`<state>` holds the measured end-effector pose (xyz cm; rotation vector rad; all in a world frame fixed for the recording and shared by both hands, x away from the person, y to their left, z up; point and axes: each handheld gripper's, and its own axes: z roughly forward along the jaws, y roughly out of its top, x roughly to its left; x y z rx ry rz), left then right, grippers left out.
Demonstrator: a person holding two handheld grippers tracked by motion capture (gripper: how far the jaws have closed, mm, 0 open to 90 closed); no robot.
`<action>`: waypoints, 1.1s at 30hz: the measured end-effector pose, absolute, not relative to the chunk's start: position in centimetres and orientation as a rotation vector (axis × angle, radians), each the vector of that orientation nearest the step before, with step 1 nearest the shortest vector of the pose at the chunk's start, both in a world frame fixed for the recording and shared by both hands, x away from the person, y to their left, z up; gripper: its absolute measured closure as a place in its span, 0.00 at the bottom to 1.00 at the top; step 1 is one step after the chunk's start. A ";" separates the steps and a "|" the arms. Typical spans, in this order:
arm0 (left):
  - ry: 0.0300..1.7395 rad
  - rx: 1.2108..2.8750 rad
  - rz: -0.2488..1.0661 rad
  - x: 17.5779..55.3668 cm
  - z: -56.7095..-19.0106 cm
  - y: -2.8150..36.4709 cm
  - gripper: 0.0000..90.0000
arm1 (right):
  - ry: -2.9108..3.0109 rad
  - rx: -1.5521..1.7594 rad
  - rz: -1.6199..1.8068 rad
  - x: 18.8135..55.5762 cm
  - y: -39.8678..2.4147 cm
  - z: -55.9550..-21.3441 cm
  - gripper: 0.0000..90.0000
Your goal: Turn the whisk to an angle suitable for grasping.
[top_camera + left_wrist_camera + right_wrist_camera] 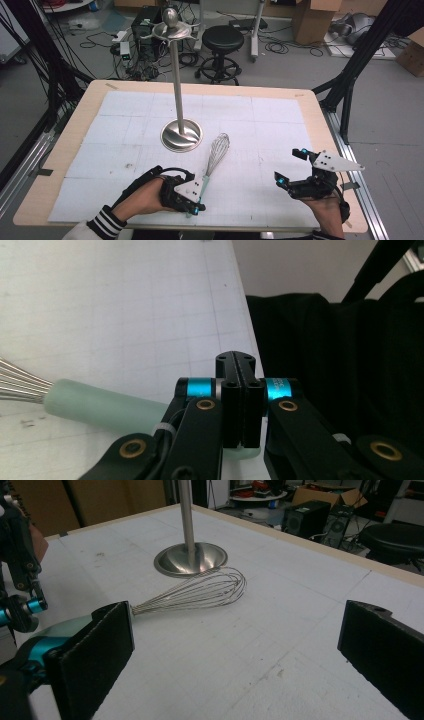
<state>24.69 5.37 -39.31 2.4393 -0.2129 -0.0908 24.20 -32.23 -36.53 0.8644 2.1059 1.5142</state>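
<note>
A wire whisk point(216, 149) with a pale green handle point(100, 407) lies on the white mat, its wires pointing toward the steel stand's base point(181, 135). My left gripper point(194, 207) sits low over the handle's near end. In the left gripper view its jaws point(241, 360) are pressed together, and the handle passes beneath them rather than between the pads. My right gripper point(290, 166) hovers at the table's right front, open wide with nothing between its jaws point(235, 650). In the right gripper view the whisk point(200, 592) lies ahead, with the stand point(190, 557) behind it.
The tall steel stand rises to a hooked top point(170, 27) above mid-table. The wooden table edge point(320, 125) borders the mat. Beyond the table stand a black stool point(222, 37), a computer case and cardboard boxes. The person's dark clothing point(340, 365) is close to the front edge.
</note>
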 end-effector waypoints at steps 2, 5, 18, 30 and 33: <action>-0.208 2.441 -0.099 24.5 -39.6 5.2 1.00 | 2.106 0.864 1.514 24.2 -32.2 -36.5 0.01; -0.230 2.483 -0.097 24.1 -40.4 4.8 1.00 | 2.111 0.866 1.515 24.2 -32.2 -36.5 0.01; -0.257 2.572 -0.080 23.8 -41.6 4.6 1.00 | 2.109 0.870 1.517 24.1 -32.3 -36.5 0.01; -0.251 2.598 -0.072 24.0 -41.6 5.4 1.00 | 2.104 0.869 1.521 24.1 -32.3 -36.4 0.01; -0.237 2.606 -0.072 24.1 -41.7 5.7 1.00 | 2.105 0.872 1.520 24.1 -32.4 -36.4 0.01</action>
